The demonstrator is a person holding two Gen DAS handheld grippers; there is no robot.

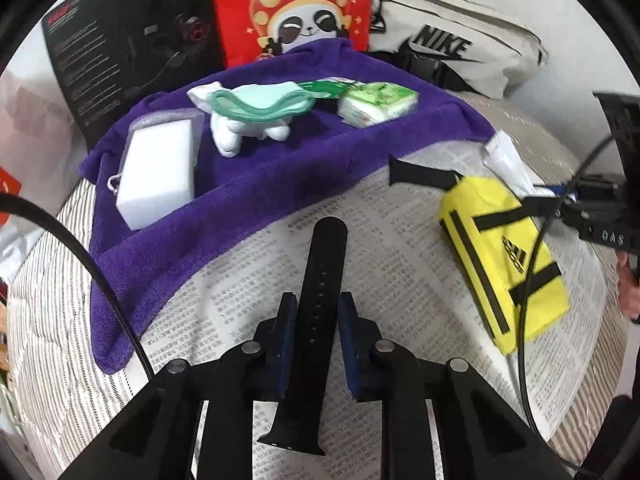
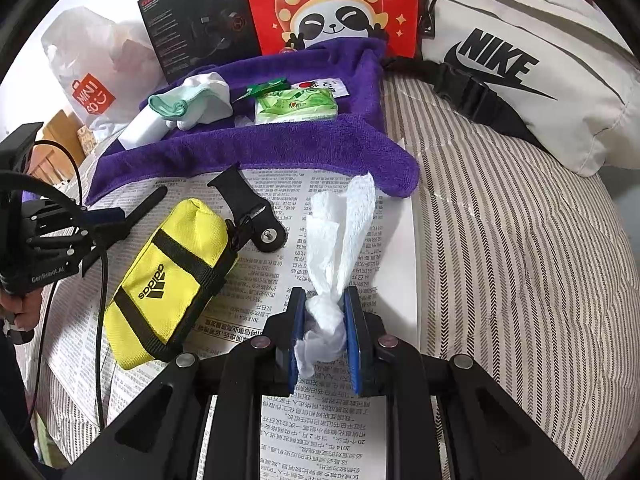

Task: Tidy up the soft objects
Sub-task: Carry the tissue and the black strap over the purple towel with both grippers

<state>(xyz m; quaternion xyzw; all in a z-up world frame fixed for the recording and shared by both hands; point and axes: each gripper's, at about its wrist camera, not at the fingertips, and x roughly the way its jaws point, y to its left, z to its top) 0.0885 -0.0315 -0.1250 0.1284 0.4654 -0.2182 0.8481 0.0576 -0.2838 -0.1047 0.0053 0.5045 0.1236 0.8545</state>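
My left gripper [image 1: 318,308] is shut on a black watch strap [image 1: 320,280] and holds it above the newspaper [image 1: 380,232]. My right gripper [image 2: 324,300] is shut on a crumpled white tissue [image 2: 340,232], also above the newspaper [image 2: 280,184]. A purple towel [image 1: 248,176] lies ahead, also in the right wrist view [image 2: 280,144]. On it sit a white sponge block [image 1: 160,172], a white plush toy [image 1: 240,132] under a green-edged cloth [image 1: 256,100], and a green tissue pack [image 1: 376,104]. A yellow Adidas pouch [image 2: 168,280] lies on the newspaper.
A black box [image 2: 196,16], a red panda bag [image 2: 332,4] and a white Nike bag [image 2: 520,64] stand behind the towel. A second black strap piece [image 2: 248,208] lies by the pouch. A striped bedcover [image 2: 520,260] spreads to the right.
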